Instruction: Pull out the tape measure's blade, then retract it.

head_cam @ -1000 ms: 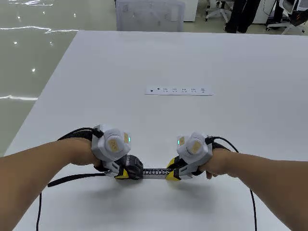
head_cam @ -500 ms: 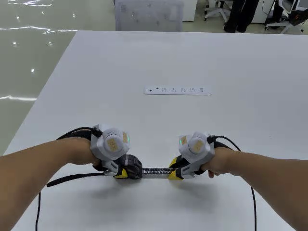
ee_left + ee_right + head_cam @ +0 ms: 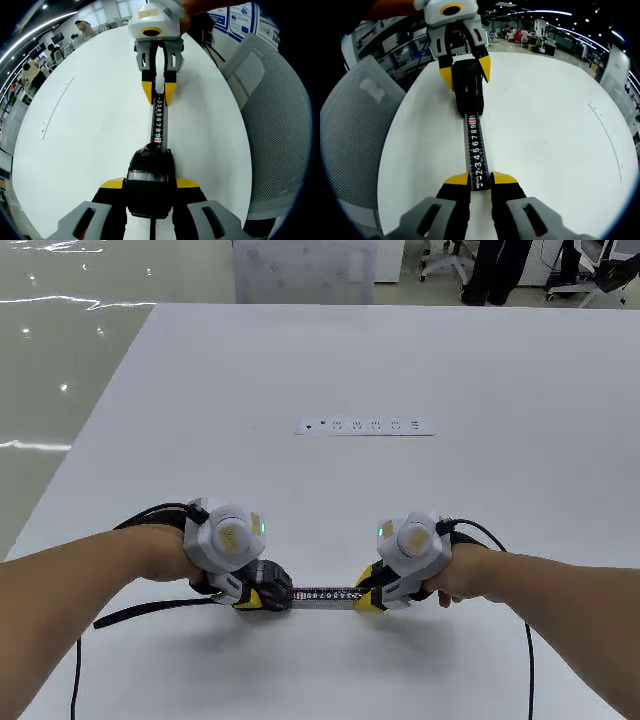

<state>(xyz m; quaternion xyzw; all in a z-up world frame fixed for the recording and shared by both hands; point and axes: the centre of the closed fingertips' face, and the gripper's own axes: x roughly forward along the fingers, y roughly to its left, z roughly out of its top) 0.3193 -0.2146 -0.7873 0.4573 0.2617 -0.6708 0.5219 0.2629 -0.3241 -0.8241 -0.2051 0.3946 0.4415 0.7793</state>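
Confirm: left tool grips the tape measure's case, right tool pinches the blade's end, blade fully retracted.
Wrong on the blade: it is pulled out partway, numbers bare between the tools, as the left gripper view shows. The left tool grips the case, the right tool pinches the blade's end.

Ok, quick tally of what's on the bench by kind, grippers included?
tape measure: 1
grippers: 2, the left gripper and the right gripper
power strip: 1
Total: 4
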